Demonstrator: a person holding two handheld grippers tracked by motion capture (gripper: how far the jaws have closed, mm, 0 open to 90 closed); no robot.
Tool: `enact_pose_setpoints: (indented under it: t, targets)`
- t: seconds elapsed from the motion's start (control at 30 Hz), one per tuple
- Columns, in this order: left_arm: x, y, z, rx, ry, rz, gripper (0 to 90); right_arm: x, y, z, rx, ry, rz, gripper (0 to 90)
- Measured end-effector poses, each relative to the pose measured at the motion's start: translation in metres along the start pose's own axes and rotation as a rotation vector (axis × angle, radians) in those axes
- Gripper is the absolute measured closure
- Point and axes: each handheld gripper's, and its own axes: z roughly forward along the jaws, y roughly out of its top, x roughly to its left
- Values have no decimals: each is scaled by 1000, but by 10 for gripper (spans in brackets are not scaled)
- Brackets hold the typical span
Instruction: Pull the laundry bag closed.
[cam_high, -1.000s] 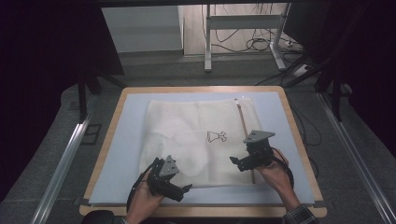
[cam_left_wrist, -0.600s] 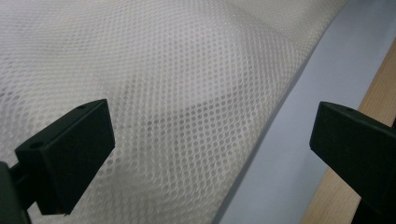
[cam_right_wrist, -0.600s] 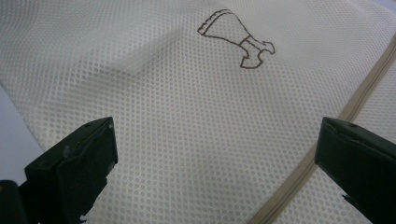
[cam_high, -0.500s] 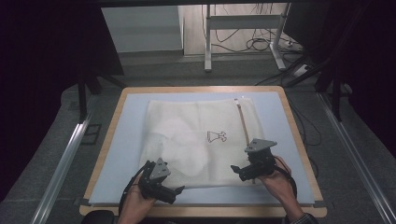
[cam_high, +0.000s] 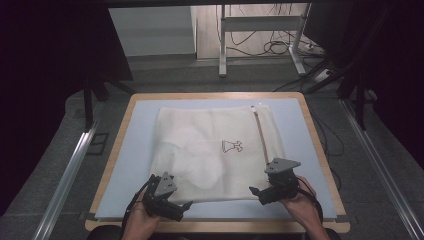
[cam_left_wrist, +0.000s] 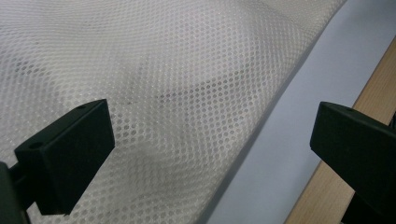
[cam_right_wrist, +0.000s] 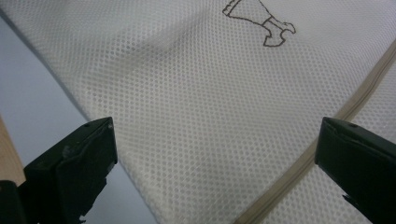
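Note:
A white mesh laundry bag (cam_high: 210, 150) lies flat on the pale blue mat (cam_high: 140, 150). It has a small dress drawing (cam_high: 233, 146) and a beige zipper (cam_high: 261, 132) down its right side. My left gripper (cam_high: 177, 206) hovers at the bag's near left corner and is open, its jaws straddling the bag's edge (cam_left_wrist: 212, 149). At the near right corner my right gripper (cam_high: 257, 194) is open too, over the mesh (cam_right_wrist: 215, 163) between the bag's edge and the zipper (cam_right_wrist: 327, 135). The drawing (cam_right_wrist: 259, 21) lies beyond it. Neither gripper holds anything.
The mat covers a table with a wooden rim (cam_high: 320, 150). A paler lump (cam_high: 192, 155) shows through the mesh at the bag's left middle. Metal rails (cam_high: 70, 170) run along both sides of the table, and a desk frame with cables (cam_high: 260, 45) stands behind it.
Both grippers have drawn back toward the near edge of the table, the right one from the middle of the zipper side to the bag's near corner. The bag has not moved.

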Motion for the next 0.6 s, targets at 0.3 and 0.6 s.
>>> enact_pose_setpoints:
  t: [0.3, 0.6]
  targets:
    - [3, -5, -12, -21, 20, -23, 0, 11, -9, -16, -17, 2, 5, 0]
    - [7, -9, -26, -48, 33, -44, 0, 20, -21, -31, -18, -15, 7, 0]
